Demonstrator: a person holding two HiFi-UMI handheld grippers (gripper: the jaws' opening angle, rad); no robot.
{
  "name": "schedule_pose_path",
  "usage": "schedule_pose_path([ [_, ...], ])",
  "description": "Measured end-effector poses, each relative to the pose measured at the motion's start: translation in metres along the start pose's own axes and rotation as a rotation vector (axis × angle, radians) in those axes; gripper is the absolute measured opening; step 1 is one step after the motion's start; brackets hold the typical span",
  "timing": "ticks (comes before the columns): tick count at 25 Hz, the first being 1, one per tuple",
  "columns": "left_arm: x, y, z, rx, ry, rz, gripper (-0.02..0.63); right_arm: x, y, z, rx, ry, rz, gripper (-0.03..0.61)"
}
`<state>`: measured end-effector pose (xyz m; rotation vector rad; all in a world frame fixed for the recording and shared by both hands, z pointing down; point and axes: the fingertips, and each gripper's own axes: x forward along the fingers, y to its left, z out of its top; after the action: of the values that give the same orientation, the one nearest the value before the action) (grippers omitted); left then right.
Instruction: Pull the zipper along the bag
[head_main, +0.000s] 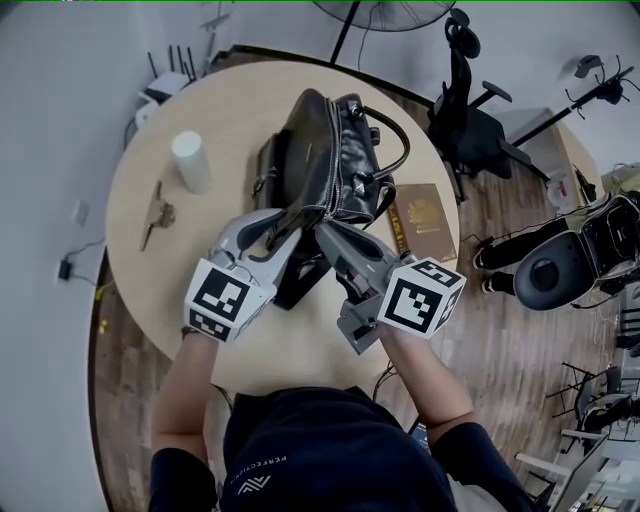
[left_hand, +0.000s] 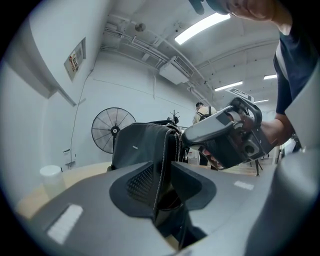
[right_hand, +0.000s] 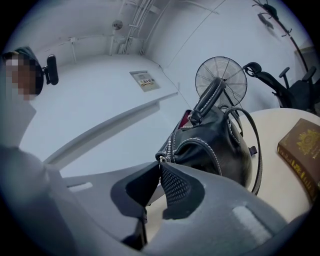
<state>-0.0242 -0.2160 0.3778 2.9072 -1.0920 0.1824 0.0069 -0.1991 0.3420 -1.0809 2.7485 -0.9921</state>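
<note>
Right tool clamped together on zipper pull at near end of bag on desk; zip line runs straight away from me. My left tool apart, straddling same near end.

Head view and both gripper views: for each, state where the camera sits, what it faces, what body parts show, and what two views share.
Head view: on the head, steeply down at bag on table; forearms, left gripper, right gripper.
Left gripper view: on that gripper, at the bag's end; the right hand.
Right gripper view: on that gripper, at the zipper pull; the person's head.
Shared: both gripper views show the fan.
</note>
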Motion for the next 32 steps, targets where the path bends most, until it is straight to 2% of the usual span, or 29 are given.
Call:
schedule_pose_path([
  [7,-0.001,-0.004,0.017,0.054,-0.057,-0.068,0.123,0.0,0.004,0.004,0.037,0.016,-0.04,0.014],
  [13,0.004,0.0,0.02,0.112,-0.048,-0.091,0.116,0.001,0.005,0.009,0.061,0.024,-0.073,0.014],
  [18,0.005,0.0,0.019,0.11,-0.065,-0.165,0.099,0.0,0.003,0.009,0.092,0.048,-0.095,0.014],
  [23,0.001,-0.001,0.018,0.121,-0.096,-0.24,0.056,0.002,0.005,0.011,0.162,0.059,-0.085,0.015],
  [32,0.001,-0.004,0.019,0.126,-0.111,-0.3,0.034,0.004,0.011,0.026,0.246,0.068,-0.065,0.013],
])
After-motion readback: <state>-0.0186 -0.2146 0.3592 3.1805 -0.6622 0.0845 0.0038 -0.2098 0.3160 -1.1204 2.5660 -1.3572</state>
